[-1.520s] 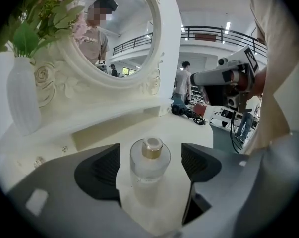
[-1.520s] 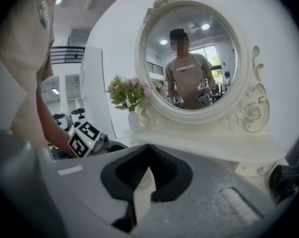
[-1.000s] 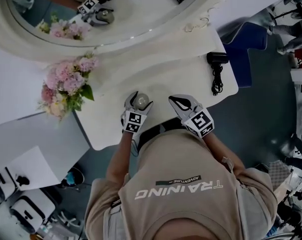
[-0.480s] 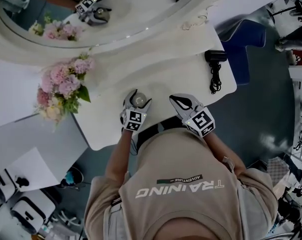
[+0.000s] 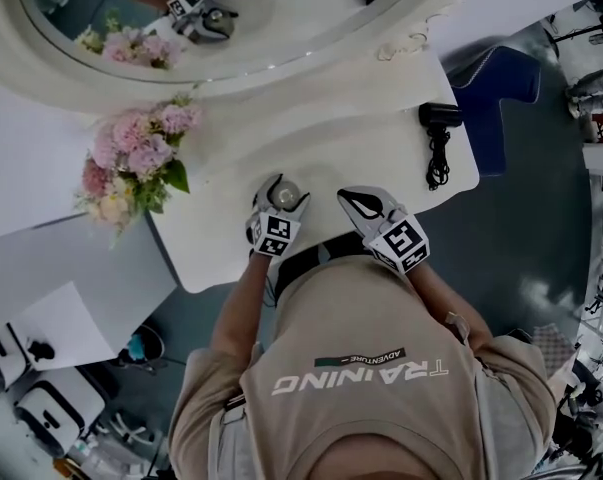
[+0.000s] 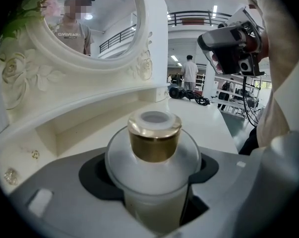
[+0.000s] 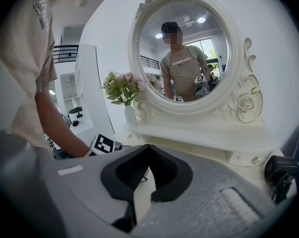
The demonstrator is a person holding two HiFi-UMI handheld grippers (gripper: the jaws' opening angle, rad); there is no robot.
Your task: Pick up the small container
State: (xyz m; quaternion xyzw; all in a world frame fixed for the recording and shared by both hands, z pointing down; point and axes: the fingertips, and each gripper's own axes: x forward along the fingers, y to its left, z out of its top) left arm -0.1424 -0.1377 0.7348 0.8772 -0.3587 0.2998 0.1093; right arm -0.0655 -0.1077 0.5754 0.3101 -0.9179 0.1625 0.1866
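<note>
The small container (image 5: 285,195) is a frosted white jar with a gold collar and white cap (image 6: 154,143), upright on the white dressing table (image 5: 381,158) near its front edge. My left gripper (image 5: 284,187) reaches round it, one jaw on each side. Its jaws have just been closing, with the jar between them. In the left gripper view the jar fills most of the gap, and a dark slit still shows along its right side, so the gripper is open. My right gripper (image 5: 345,197) hovers to the right of the jar, apart from it, shut (image 7: 145,148) on nothing.
A vase of pink flowers (image 5: 136,158) stands at the table's left. The round ornate mirror (image 5: 231,28) rises behind. A black hair dryer (image 5: 438,118) with its cord lies at the right end. A blue seat (image 5: 496,88) is beyond the table's right edge.
Both grippers stay where they were. The left jaws stand slightly closer about the jar. The head view has shifted a little.
</note>
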